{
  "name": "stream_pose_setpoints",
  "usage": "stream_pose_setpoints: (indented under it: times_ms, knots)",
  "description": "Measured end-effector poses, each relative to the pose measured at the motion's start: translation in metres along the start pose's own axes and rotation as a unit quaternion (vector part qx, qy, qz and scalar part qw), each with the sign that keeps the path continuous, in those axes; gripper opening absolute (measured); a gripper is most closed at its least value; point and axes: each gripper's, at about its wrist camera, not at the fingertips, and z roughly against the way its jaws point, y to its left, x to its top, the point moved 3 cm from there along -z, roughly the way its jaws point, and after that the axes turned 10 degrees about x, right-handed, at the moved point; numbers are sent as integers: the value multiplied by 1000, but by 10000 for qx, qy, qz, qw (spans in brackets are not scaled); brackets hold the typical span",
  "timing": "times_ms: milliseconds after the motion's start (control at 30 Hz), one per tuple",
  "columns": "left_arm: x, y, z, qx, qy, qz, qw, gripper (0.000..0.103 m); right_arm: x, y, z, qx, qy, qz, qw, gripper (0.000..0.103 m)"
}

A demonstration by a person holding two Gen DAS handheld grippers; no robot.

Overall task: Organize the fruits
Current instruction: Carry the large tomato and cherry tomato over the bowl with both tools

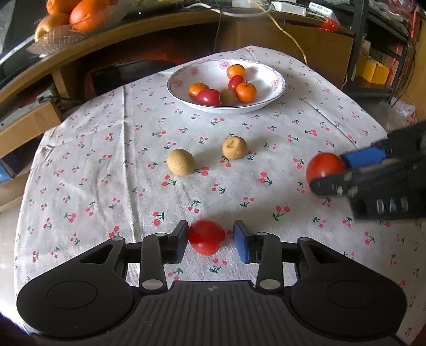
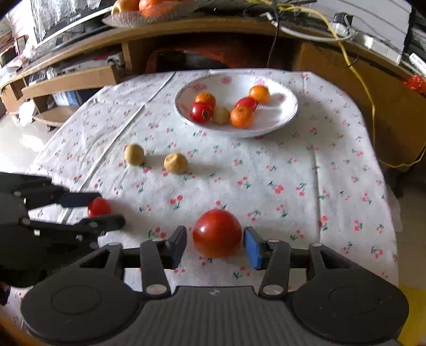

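A small red tomato [image 1: 206,239] lies on the cherry-print cloth between the fingers of my left gripper [image 1: 210,237], which is open; the left pad touches it and a gap shows on the right. A large red tomato [image 2: 217,233] sits between the fingers of my right gripper [image 2: 215,241], also open, with narrow gaps on both sides. Each gripper shows in the other's view: right gripper [image 1: 328,171], left gripper [image 2: 106,210]. Two brown round fruits [image 1: 181,165] [image 1: 234,147] lie mid-table. A white flowered bowl [image 1: 266,105] at the back holds oranges, tomatoes and a brown fruit.
The round table's cloth [image 1: 106,186] drops off at the edges on all sides. Behind it a curved wooden shelf [image 1: 133,29] carries a glass dish of oranges [image 1: 80,16]. Cables, among them a yellow cable [image 2: 359,77], hang at the back right.
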Motion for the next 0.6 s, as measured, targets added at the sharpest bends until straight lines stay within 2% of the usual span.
stream_pose_setpoints:
  times_ms: [100, 200, 333, 433, 600]
  knots:
    - [-2, 3, 0, -64, -8, 32, 10000, 55, -2, 1, -2, -73, -21, 95, 9999, 47]
    - [-4, 4, 0, -69, -15, 66, 10000, 55, 0, 0, 1, -39, -108, 81, 9999, 47]
    - [-4, 0, 2, -46, -63, 40, 10000, 47, 0, 2, 3, -148, -141, 197, 9996, 39]
    - [-4, 2, 3, 60, -61, 47, 10000, 35, -1, 1, 6, -100, -131, 137, 9998, 38]
    - [-2, 5, 6, 82, -19, 121, 9999, 34, -1, 3, 11, -108, -157, 112, 9998, 38]
